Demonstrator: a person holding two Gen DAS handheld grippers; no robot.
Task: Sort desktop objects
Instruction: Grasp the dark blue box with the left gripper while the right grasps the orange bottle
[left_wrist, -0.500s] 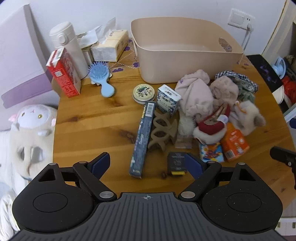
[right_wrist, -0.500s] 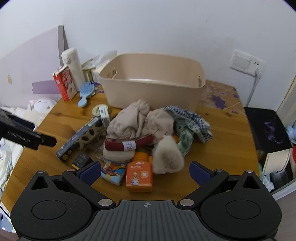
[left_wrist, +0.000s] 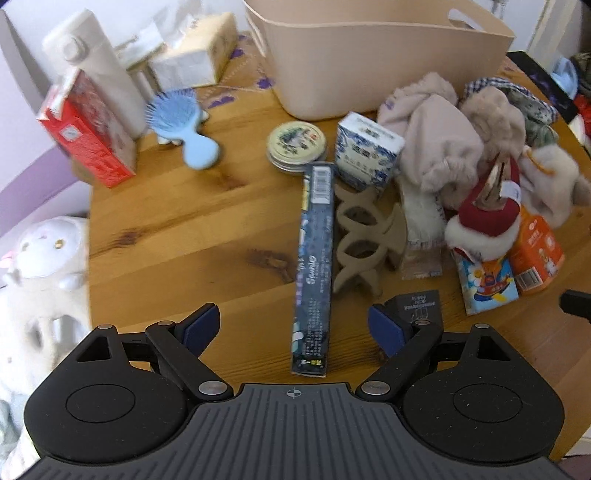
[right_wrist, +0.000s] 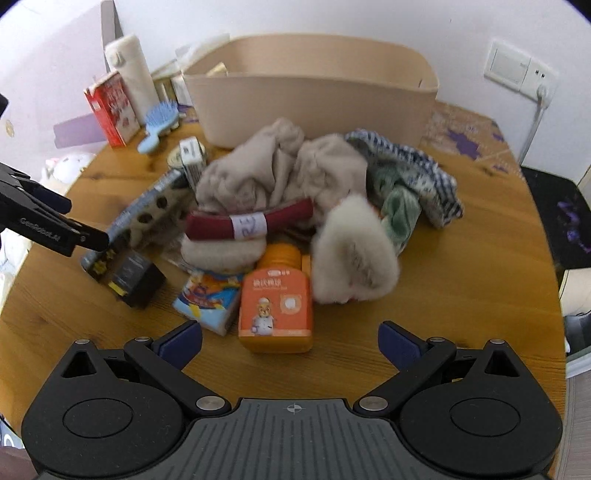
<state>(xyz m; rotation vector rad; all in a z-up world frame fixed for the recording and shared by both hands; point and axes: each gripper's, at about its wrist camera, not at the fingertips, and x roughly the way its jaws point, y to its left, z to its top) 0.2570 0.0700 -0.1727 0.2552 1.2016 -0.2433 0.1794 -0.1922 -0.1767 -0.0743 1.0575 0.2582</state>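
Observation:
My left gripper (left_wrist: 293, 328) is open over the near end of a long dark blue box (left_wrist: 314, 266), which lies between its blue pads without touching them. Beside the box lie a beige hair claw (left_wrist: 364, 243), a small black box (left_wrist: 419, 304), a round tin (left_wrist: 297, 146) and a blue-white carton (left_wrist: 367, 151). My right gripper (right_wrist: 290, 341) is open just above an orange bottle (right_wrist: 275, 302), with a colourful tissue pack (right_wrist: 207, 299) to its left. A heap of socks and fluffy cloth (right_wrist: 295, 184) sits behind. The beige bin (right_wrist: 314, 99) stands at the back.
A blue hairbrush (left_wrist: 184, 122), red carton (left_wrist: 88, 136), white flask (left_wrist: 96, 70) and tissue pack (left_wrist: 195, 55) stand at the back left of the wooden table (left_wrist: 177, 229). A plush toy (left_wrist: 44, 258) lies off the left edge. The left gripper's finger (right_wrist: 48, 225) shows in the right wrist view.
Both grippers have dropped closer to the table. The left one now straddles the long blue box; the right one has closed in on the orange bottle. Jaws stayed wide.

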